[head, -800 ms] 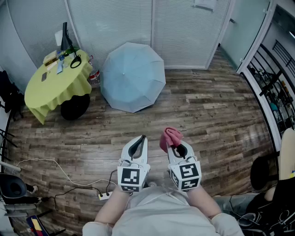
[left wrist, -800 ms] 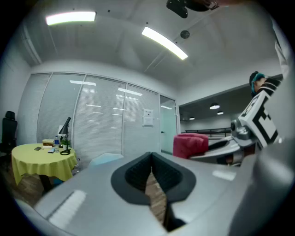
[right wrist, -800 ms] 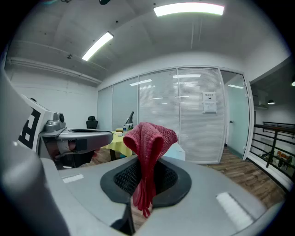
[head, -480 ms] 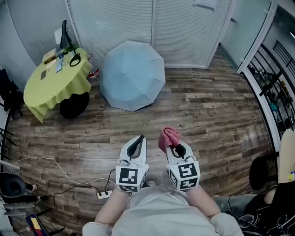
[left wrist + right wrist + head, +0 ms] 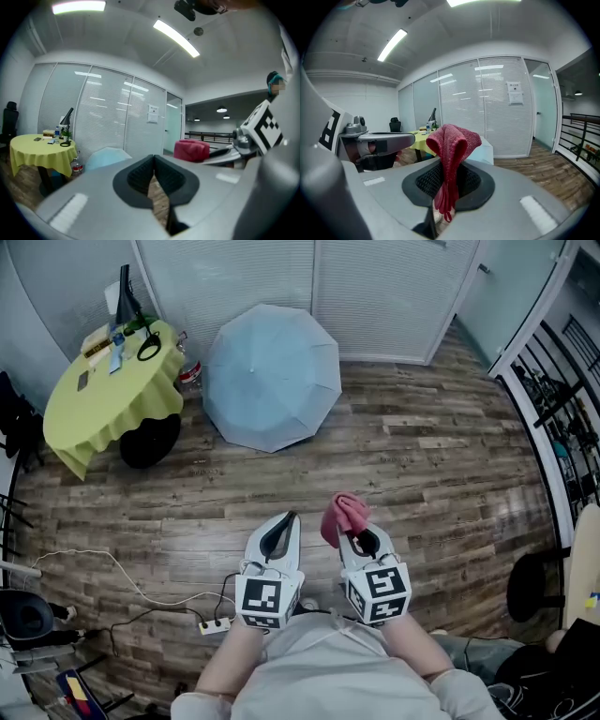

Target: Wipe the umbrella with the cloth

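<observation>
An open pale blue umbrella [image 5: 270, 376] lies on the wooden floor far ahead, canopy up, near the blinds. It also shows as a blue shape [image 5: 104, 157] in the left gripper view and behind the cloth [image 5: 485, 151] in the right gripper view. My right gripper [image 5: 354, 538] is shut on a red knitted cloth [image 5: 343, 515], which bunches above the jaws [image 5: 451, 145]. My left gripper [image 5: 284, 528] is shut with nothing in it. Both grippers are held close to the person's body, well short of the umbrella.
A round table with a yellow-green cloth [image 5: 108, 390] stands left of the umbrella, with a black lamp and small items on top. A white cable and power strip [image 5: 216, 625] lie on the floor at left. A railing [image 5: 558, 427] runs along the right side.
The view has shifted slightly forward; the umbrella and table sit a little higher and larger in the head view. Both grippers keep their pose, the cloth still held.
</observation>
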`<move>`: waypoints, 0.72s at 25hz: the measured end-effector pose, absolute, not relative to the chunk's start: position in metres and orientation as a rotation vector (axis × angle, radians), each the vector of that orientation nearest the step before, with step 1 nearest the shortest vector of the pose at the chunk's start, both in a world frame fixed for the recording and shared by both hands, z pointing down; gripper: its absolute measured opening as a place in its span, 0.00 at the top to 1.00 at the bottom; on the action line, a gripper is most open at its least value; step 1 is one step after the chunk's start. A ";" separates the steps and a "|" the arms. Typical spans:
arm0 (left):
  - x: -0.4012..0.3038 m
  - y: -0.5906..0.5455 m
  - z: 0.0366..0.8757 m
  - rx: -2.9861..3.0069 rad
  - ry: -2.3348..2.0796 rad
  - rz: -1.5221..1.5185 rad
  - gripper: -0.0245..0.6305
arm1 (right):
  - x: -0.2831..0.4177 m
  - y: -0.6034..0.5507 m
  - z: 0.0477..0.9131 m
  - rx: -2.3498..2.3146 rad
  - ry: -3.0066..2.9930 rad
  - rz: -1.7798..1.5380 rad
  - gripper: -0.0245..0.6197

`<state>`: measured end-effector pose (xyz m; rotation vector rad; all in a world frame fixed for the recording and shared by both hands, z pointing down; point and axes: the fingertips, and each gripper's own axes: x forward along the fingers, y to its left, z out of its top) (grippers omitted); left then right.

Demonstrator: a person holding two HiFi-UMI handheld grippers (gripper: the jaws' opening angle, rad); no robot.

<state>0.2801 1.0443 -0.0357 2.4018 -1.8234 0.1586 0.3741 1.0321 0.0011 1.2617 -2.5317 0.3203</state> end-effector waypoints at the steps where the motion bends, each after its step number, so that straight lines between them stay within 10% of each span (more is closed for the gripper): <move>1: 0.273 1.038 -0.034 2.397 -1.823 0.153 0.95 | 0.367 1.026 0.004 1.254 -2.533 0.322 0.88; 18: 0.069 0.795 -0.025 2.354 -1.714 0.091 0.95 | 0.176 0.800 0.020 1.236 -2.418 0.380 0.88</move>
